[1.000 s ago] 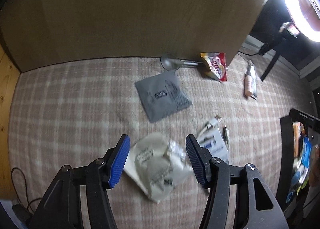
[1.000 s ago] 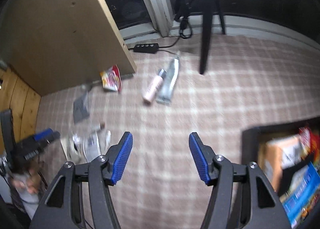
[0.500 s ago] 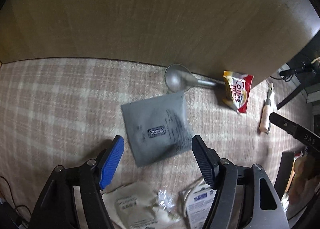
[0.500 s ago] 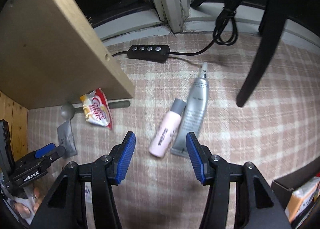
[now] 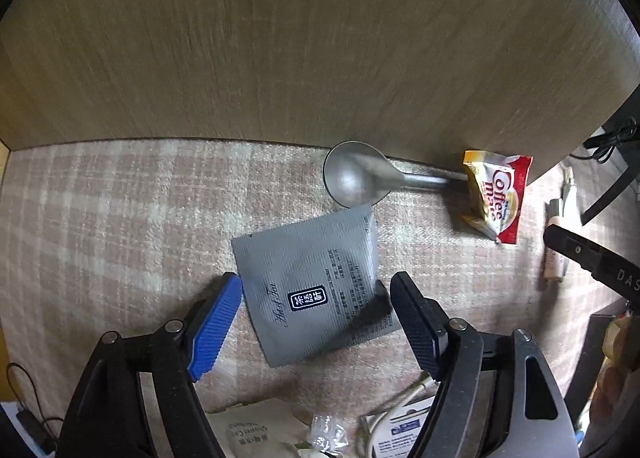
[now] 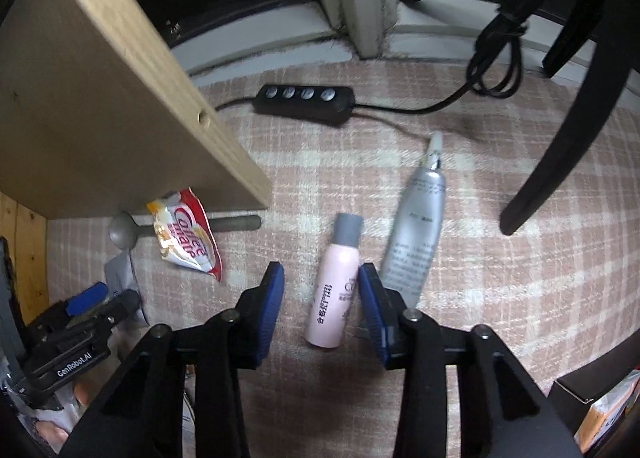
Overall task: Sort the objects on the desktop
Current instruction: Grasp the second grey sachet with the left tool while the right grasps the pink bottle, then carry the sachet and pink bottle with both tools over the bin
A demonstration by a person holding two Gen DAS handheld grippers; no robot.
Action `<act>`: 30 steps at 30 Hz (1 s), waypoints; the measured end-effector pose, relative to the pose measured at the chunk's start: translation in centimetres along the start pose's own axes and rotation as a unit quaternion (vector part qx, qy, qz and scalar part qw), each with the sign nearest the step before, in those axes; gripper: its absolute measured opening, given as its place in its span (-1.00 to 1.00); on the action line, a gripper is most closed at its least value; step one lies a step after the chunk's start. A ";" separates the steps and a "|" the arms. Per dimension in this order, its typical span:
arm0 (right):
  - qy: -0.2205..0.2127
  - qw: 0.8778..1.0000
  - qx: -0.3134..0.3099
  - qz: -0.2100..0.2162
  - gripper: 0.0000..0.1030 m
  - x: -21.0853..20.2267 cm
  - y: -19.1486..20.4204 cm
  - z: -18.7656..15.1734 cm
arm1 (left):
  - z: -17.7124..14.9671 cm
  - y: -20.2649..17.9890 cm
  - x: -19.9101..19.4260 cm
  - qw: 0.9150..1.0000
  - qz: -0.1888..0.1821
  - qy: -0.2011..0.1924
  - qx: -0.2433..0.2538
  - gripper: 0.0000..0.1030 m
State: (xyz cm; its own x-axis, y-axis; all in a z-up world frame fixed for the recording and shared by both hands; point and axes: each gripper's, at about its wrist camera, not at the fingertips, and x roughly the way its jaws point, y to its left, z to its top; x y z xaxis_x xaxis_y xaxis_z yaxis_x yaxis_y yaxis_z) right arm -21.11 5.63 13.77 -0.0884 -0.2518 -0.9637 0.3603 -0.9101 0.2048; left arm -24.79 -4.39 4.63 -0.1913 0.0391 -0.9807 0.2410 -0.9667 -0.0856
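Straddling targets with both tongs spread — my left gripper (image 5: 316,324) brackets the grey tea sachet (image 5: 312,290), my right gripper (image 6: 322,304) the pink bottle (image 6: 334,294) — both lie flat for pinching; beyond, the silver tube (image 6: 416,234).

— What lies flat on the checked cloth?
— A grey tea sachet (image 5: 312,282), tilted, just below a metal spoon (image 5: 356,177) whose handle runs under a red-and-yellow creamer packet (image 5: 498,193).
— And further right?
— A pink bottle (image 6: 334,292) with a grey cap, beside a silver tube (image 6: 418,242), both lying down.
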 end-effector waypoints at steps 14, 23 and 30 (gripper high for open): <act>-0.017 0.998 -0.043 -0.036 -0.61 0.7 1.9 -1.4 | -6.2 6.1 -4.3 0.999 0.034 -0.035 0.024 -0.06; -0.013 1.000 -0.025 -0.001 -0.61 0.5 1.3 -2.4 | -7.7 15.2 -7.5 0.998 -0.038 -0.024 -0.032 -0.51; -0.026 0.999 -0.029 0.011 -0.62 -2.1 -0.6 -5.8 | -10.2 19.1 -10.0 0.998 -0.034 -0.034 -0.036 -0.73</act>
State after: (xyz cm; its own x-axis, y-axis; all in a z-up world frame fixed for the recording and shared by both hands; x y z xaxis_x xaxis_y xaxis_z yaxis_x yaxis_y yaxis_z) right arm -15.80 8.61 14.63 -0.1285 -0.2898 -0.9484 0.4158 -0.8840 0.2137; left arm -8.59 -20.71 11.02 -0.2734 0.0837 -0.9582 0.2928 -0.9417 -0.1658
